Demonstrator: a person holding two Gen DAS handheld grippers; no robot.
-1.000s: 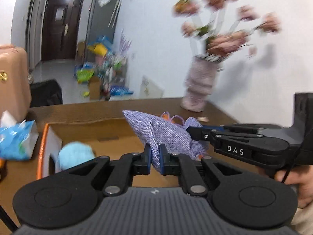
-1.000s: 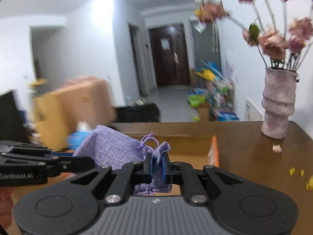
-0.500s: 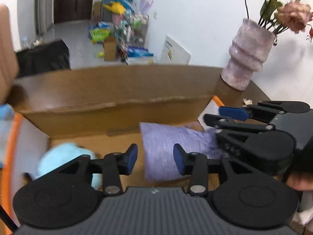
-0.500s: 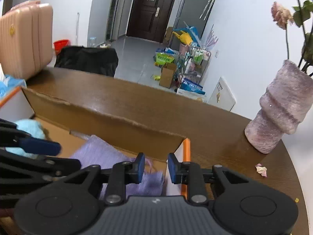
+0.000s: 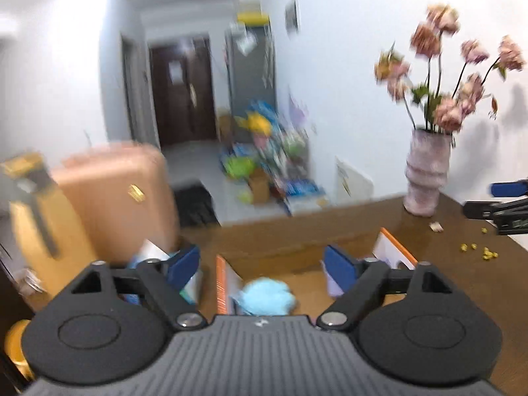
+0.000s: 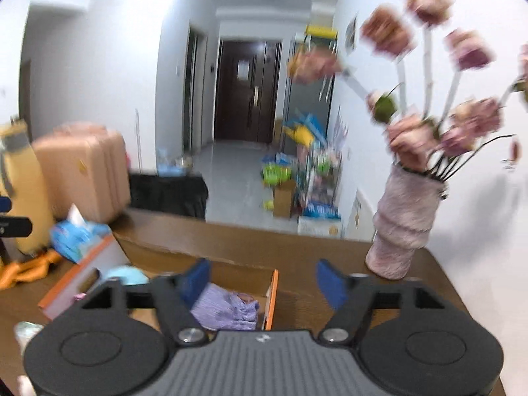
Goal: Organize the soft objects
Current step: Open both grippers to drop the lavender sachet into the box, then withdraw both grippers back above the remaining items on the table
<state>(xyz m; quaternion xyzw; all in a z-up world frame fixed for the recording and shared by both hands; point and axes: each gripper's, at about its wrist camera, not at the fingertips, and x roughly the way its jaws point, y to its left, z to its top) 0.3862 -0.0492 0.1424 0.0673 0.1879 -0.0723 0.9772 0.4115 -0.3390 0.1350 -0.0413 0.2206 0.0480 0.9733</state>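
A purple drawstring pouch (image 6: pixel 226 308) lies inside the open cardboard box (image 6: pixel 244 272) with orange-edged flaps; a sliver of it shows in the left wrist view (image 5: pixel 331 285). A light blue fluffy ball (image 5: pixel 265 298) lies in the same box, also seen in the right wrist view (image 6: pixel 127 275). My left gripper (image 5: pixel 262 265) is open and empty above the box. My right gripper (image 6: pixel 264 282) is open and empty above the box's right side. The right gripper's tips show at the right edge of the left wrist view (image 5: pixel 495 204).
A pink vase of dried flowers (image 6: pixel 404 227) stands on the brown table (image 6: pixel 330 254) at the right. A blue tissue pack (image 6: pixel 77 232) and orange cloth (image 6: pixel 29 265) lie left of the box. Yellow crumbs (image 5: pixel 478 250) dot the table. A pink suitcase (image 5: pixel 115 198) stands behind.
Both grippers were shut on the purple pouch, lowered it into the box, opened and let go. Both have now risen, open wide, with the pouch left in the box.
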